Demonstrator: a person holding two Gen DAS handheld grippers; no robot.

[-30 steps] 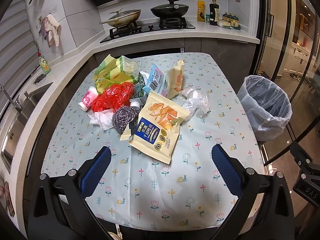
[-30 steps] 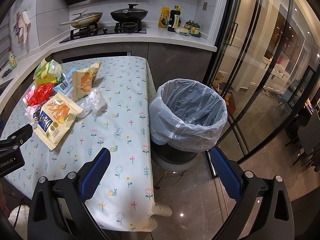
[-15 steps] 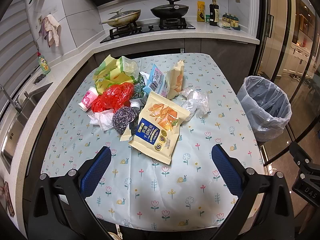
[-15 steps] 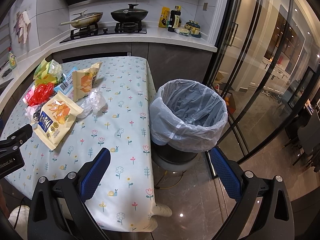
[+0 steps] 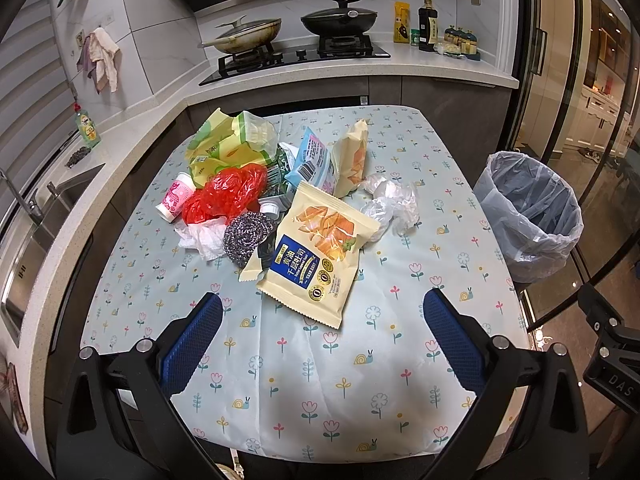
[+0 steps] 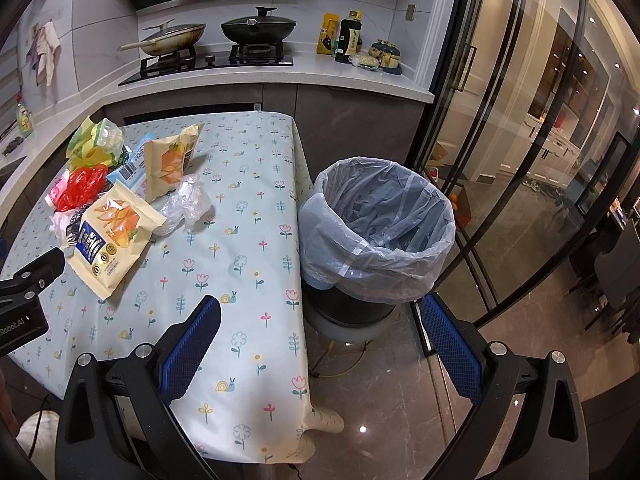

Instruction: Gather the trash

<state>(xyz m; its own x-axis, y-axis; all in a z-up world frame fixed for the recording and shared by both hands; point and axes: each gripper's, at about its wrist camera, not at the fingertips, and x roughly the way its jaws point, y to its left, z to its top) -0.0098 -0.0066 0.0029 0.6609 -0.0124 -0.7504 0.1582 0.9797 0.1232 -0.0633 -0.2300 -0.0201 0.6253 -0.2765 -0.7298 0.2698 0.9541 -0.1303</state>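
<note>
Basically nothing has changed in the last second: the left gripper (image 5: 322, 344) and right gripper (image 6: 320, 344) both hang wide open and empty, and the trash pile (image 5: 276, 204) sits untouched on the table (image 5: 320, 392), bin (image 6: 376, 236) beside it. Collecting hasn't begun.

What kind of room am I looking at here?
A home kitchen, most likely: a gas stove carrying two lidded pans, a sink set in the counter, and sauce bottles beside the hob. A lined trash bin stands beside the table.
</note>
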